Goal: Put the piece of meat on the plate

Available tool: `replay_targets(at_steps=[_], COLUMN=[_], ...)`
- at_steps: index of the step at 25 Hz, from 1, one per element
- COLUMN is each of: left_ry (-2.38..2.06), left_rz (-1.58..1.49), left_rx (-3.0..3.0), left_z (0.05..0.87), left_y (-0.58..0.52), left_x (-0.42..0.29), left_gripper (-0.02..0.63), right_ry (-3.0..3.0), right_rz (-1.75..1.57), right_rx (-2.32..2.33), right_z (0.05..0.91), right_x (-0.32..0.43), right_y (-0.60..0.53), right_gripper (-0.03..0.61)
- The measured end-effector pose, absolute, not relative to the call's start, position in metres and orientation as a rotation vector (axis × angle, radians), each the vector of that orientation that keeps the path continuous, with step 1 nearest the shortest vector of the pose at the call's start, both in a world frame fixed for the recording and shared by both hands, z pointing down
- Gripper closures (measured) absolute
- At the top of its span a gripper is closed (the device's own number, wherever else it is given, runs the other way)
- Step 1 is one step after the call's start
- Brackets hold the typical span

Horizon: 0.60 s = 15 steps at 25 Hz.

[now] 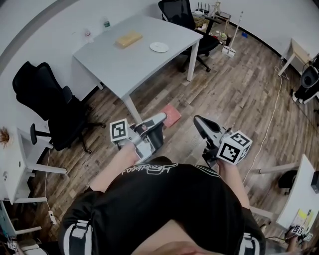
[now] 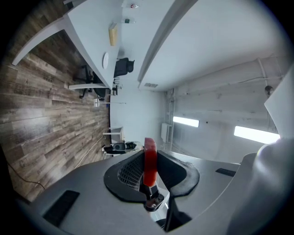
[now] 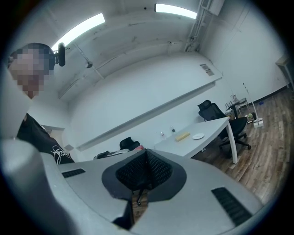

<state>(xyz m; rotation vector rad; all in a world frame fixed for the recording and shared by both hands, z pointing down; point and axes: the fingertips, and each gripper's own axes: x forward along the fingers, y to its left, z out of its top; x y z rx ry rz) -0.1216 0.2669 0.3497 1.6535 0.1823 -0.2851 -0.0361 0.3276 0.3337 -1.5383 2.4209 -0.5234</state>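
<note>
The piece of meat [image 1: 172, 115] is a flat reddish slab. My left gripper [image 1: 163, 118] is shut on it and holds it out over the wood floor, well short of the table. In the left gripper view the meat [image 2: 150, 151] stands edge-on between the dark pads of the left gripper [image 2: 149, 170]. The white plate [image 1: 159, 47] lies on the grey table [image 1: 114, 64] far ahead, beside a tan block [image 1: 129, 39]. My right gripper [image 1: 196, 120] is shut and holds nothing. In the right gripper view the plate [image 3: 198, 136] shows beyond the closed jaws of the right gripper [image 3: 146, 153].
One black office chair [image 1: 52, 107] stands left of the table and another [image 1: 182, 12] behind it. A white desk [image 1: 20, 164] is at the left edge. A small bottle [image 1: 106, 23] stands at the table's back. More furniture and a cable lie to the right.
</note>
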Motion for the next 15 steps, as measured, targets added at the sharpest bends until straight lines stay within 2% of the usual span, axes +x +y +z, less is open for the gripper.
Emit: replay_targets(at_steps=[15], left_ry=[0.179], left_rz=[-0.273], left_rx=[1.594], left_z=[0.374], left_y=[0.177], left_x=[-0.079], left_gripper=[0.529], right_ry=[2.38], right_rz=[-0.588], right_rx=[-1.598], right_z=[0.355], right_x=[0.011], right_y=[0.243], right_gripper=[0.572])
